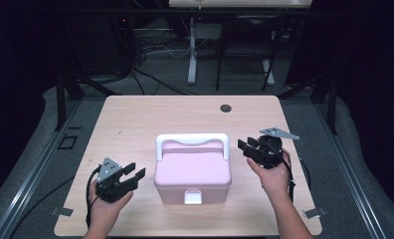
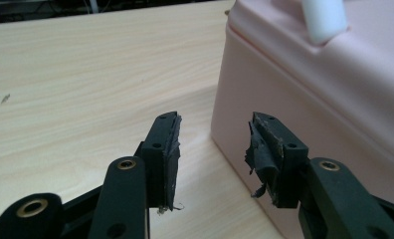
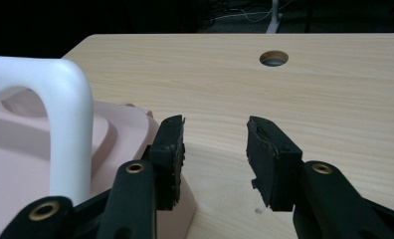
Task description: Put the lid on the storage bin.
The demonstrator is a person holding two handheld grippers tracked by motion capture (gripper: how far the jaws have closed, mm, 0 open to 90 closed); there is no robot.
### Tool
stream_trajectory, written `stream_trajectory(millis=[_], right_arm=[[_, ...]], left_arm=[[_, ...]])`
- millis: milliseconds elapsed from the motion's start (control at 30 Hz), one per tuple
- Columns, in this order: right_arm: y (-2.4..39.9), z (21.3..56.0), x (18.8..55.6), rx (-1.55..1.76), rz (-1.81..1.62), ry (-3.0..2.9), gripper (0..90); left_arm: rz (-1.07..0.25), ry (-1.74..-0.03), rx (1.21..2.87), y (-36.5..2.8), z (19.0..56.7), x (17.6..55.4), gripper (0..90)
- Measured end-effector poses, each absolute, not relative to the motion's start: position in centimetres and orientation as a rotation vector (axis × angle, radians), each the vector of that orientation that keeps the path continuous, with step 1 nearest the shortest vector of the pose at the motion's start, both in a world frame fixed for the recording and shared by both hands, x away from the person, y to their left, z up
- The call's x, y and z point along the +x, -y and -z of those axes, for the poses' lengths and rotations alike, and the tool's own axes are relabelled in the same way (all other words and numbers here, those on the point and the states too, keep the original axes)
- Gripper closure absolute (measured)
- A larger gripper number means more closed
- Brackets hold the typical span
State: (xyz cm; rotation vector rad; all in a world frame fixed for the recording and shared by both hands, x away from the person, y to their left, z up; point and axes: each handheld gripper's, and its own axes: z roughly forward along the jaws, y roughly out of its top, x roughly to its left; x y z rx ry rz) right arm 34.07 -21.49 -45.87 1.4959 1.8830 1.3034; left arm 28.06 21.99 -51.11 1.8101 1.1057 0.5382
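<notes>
A pink box [image 1: 192, 172] with a white handle [image 1: 192, 139] and a white front latch [image 1: 193, 197] stands shut in the middle of the wooden table [image 1: 135, 114]. My left gripper [image 1: 134, 174] is held low, just left of the box, with its jaws open and nothing between them. In the left gripper view the box wall [image 2: 309, 99] stands close beside the open left gripper [image 2: 215, 119]. My right gripper [image 1: 245, 147] hovers open at the box's right rear corner. In the right gripper view the handle [image 3: 68, 99] rises at the left of the right gripper [image 3: 215, 122].
A round cable hole [image 1: 226, 108] is in the table near its far edge, also seen as the hole [image 3: 273, 58] ahead of the right gripper. Beyond the table stand a white desk leg [image 1: 191, 50] and floor cables. Metal rails run along both sides.
</notes>
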Motion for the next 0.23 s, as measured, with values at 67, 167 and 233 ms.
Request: stream_trajectory(millis=[67,167,233], right_arm=[[21.55,45.77,34.07,1.495,-1.328,-1.893,53.5],[21.58,45.68,34.25,1.498,-1.37,-1.944,49.1],[21.64,45.45,34.25,1.509,-1.416,-1.956,45.7]], left_arm=[[-0.538,-1.11,1.809,-22.18,51.29,27.93,54.6],[-0.538,-1.12,1.809,-22.36,51.45,27.93,53.7],[-0.542,-1.119,1.81,-22.4,51.49,28.0,53.0]])
